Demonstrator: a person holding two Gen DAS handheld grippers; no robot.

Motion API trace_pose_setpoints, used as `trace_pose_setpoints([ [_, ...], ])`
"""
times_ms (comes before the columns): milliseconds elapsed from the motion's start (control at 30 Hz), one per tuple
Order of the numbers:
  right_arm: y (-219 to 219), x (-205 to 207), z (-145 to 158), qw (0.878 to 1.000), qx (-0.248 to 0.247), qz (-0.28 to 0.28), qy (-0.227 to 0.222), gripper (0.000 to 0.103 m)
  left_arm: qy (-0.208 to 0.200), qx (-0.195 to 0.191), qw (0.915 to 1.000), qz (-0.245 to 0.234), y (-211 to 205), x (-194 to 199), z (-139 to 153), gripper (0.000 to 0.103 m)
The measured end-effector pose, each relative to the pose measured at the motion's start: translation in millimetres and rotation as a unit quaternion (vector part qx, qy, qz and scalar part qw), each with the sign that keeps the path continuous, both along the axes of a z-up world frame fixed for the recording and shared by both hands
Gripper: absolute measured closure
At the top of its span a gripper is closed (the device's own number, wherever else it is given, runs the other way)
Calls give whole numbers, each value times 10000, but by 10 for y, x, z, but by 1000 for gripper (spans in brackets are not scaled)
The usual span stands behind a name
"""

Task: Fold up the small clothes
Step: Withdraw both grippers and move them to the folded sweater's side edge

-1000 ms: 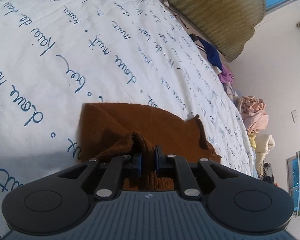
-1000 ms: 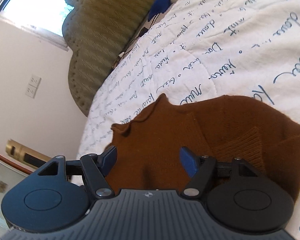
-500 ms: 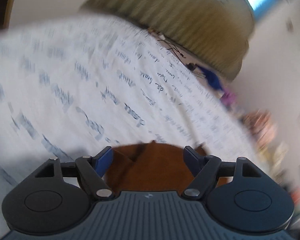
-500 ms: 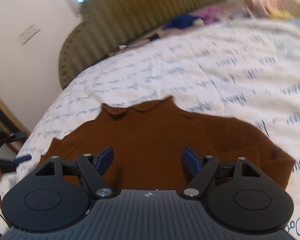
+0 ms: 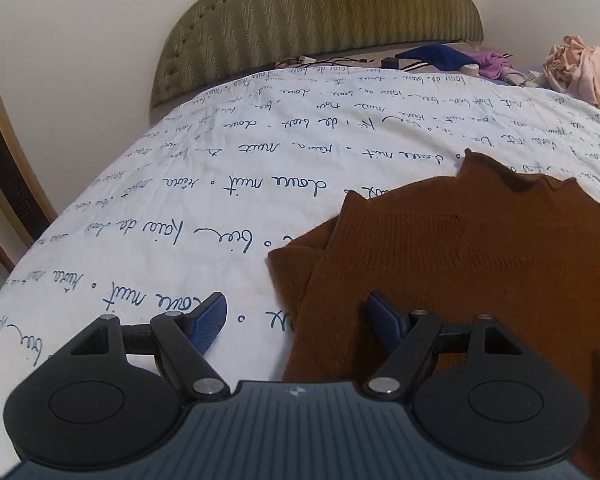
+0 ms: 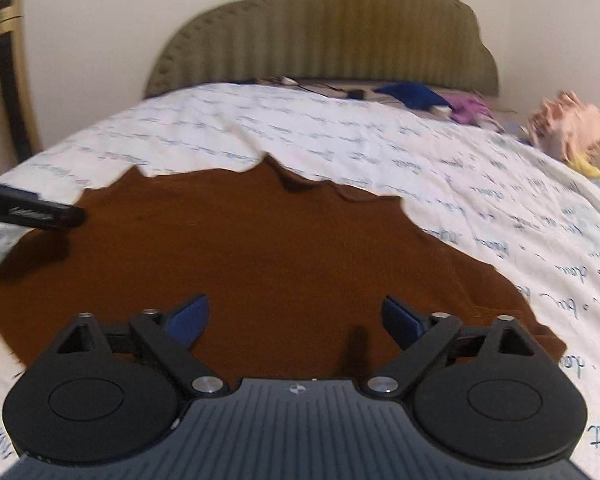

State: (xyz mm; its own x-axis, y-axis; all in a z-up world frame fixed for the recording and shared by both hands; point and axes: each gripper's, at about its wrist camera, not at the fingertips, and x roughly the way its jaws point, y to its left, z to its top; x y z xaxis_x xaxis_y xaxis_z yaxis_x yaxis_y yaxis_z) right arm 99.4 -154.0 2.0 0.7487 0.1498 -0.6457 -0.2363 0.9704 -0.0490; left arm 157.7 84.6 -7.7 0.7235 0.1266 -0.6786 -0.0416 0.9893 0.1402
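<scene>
Sweater: brown knit, flat on bed near its foot edge; left side looks folded in. Further folds remain. Left gripper: released, empty. Right gripper: opening, grasping nothing.

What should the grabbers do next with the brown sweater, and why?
Probably lower the left gripper onto the brown sweater's near left edge and pinch it. Both grippers are open and empty, the right gripper widening, and the sweater lies only partly folded.

Soft even daylight; left view sharp, right view motion-blurred; fisheye bending, dark corners.
</scene>
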Motion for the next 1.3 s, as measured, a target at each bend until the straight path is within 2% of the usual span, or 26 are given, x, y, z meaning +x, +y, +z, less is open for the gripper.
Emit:
trace_pose_setpoints([
  [67,30,40,-105,9997,-126,-93,190,9,13,58,10000,-14,-50,4,-26,26],
  [133,-6,65,-187,9991,2,-267,341,9,39,60,10000,-19,-64,-18,-47,26],
  [233,-42,1,-238,9985,224,-391,317,7,48,63,10000,-34,-62,-49,-79,26],
  [433,-19,-84,-315,9987,161,-403,276,3,71,34,10000,-9,-63,-58,-105,25],
  [667,-22,-122,-244,9983,229,-474,240,4,71,41,10000,-8,-62,-57,-109,24],
  [833,41,-180,-158,9990,271,-331,153,4,79,35,10000,-2,-56,-47,-115,22],
  [1000,71,-110,-240,9985,92,-383,387,3,96,1,10000,-1,-37,-54,-121,22],
  [1100,83,-142,-193,9984,195,-403,333,4,98,0,9999,-23,-30,-60,-119,22],
  [1300,276,-254,-12,9998,147,-69,92,4,141,-38,9999,-57,-17,-38,-81,22],
])
